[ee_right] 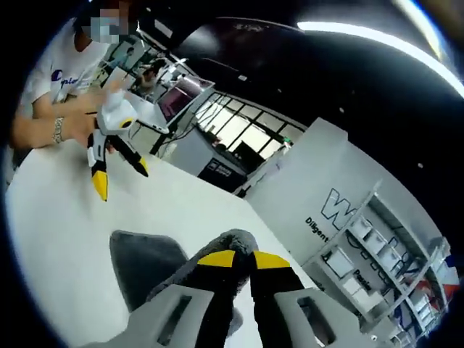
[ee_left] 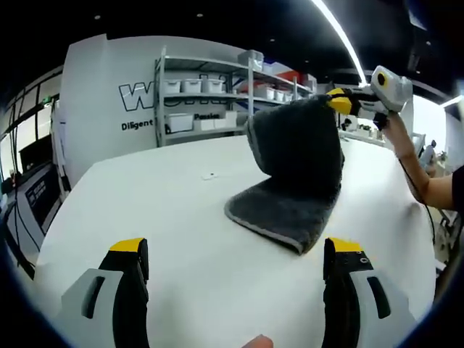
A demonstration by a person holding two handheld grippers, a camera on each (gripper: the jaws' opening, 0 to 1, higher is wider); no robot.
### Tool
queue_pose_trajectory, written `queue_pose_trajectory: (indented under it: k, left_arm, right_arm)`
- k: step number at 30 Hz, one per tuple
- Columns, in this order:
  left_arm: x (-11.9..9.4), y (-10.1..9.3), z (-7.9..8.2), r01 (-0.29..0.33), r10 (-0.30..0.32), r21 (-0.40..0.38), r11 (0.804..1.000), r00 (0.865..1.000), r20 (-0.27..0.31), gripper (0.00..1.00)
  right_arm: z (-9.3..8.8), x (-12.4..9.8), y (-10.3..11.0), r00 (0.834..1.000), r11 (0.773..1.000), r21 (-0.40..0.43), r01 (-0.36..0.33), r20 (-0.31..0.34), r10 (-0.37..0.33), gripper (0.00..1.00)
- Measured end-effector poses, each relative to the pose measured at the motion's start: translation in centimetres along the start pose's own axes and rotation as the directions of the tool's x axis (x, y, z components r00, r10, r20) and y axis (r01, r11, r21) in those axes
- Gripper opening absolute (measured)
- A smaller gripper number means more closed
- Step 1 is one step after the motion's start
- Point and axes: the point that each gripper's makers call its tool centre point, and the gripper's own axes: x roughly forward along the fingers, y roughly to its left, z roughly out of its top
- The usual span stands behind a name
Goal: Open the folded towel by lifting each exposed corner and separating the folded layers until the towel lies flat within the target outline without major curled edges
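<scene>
A dark grey towel [ee_left: 290, 203] lies on the white table [ee_left: 159, 210], its lower part flat and its upper layer pulled up almost upright. My right gripper [ee_left: 339, 101] comes in from the right and is shut on the raised top corner. In the right gripper view the jaws [ee_right: 243, 259] pinch a grey fold, with the rest of the towel [ee_right: 141, 264] lying below. My left gripper [ee_left: 237, 250] is open above bare table, short of the towel's near edge. It shows again in the right gripper view [ee_right: 119, 174], held by a person, jaws apart.
Metal shelving with white bins [ee_left: 206, 94] stands past the table's far edge in front of a white lettered wall. A person's forearm [ee_left: 428, 181] reaches in at the right. A person in a white shirt [ee_right: 58, 87] stands at the table's side.
</scene>
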Motion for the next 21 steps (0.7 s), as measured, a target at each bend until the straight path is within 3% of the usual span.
queue_pose_trajectory:
  k: [8,17,21]
  left_arm:
    - [0.1,0.1,-0.2,0.001,-0.001,-0.004,1.000,1.000,-0.006,0.99]
    - [0.2,0.0,-0.4,0.001,-0.001,-0.001,1.000,1.000,-0.017,0.99]
    - [0.3,0.0,-0.5,0.000,-0.001,-0.002,1.000,1.000,-0.021,0.99]
  right_arm:
    - [-1.9,-3.0,-4.6,0.992,0.993,0.005,0.120,-0.039,-0.120,0.03]
    - [-6.0,-5.6,-8.2,0.969,0.974,0.039,0.225,-0.112,-0.219,0.03]
    - [-8.7,-7.2,-9.4,0.948,0.957,0.052,0.285,-0.162,-0.274,0.03]
